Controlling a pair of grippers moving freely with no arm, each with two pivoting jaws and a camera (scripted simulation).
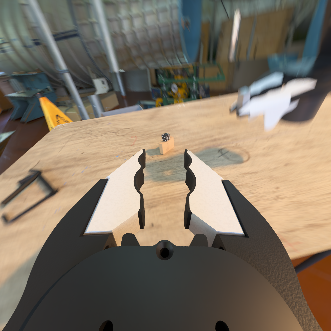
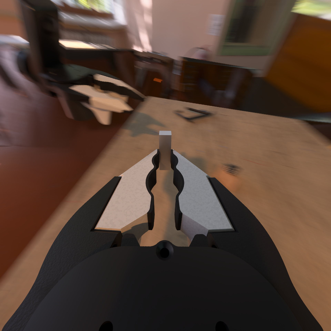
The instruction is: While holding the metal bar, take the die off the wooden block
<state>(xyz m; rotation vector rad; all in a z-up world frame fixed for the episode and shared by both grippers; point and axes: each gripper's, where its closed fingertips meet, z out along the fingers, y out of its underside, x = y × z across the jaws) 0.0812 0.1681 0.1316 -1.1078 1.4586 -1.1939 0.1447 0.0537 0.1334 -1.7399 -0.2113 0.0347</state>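
Note:
A black die (image 1: 165,137) with white pips sits on top of a small wooden block (image 1: 166,147) on the wooden table (image 1: 250,188). My left gripper (image 1: 164,154) is open and empty, held above the table just short of the block, which lies ahead between the fingertips. My right gripper (image 2: 165,155) is shut on an upright grey metal bar (image 2: 165,148) and holds it above the table. In the right wrist view the die (image 2: 231,168) and block (image 2: 228,179) appear blurred to the right. The right gripper also shows blurred in the left wrist view (image 1: 265,105).
A black rectangular frame (image 1: 26,195) lies flat on the table at the left; it also shows in the right wrist view (image 2: 194,113). The table's edges run near on the left and far side. A yellow cone (image 1: 52,112) stands on the floor beyond.

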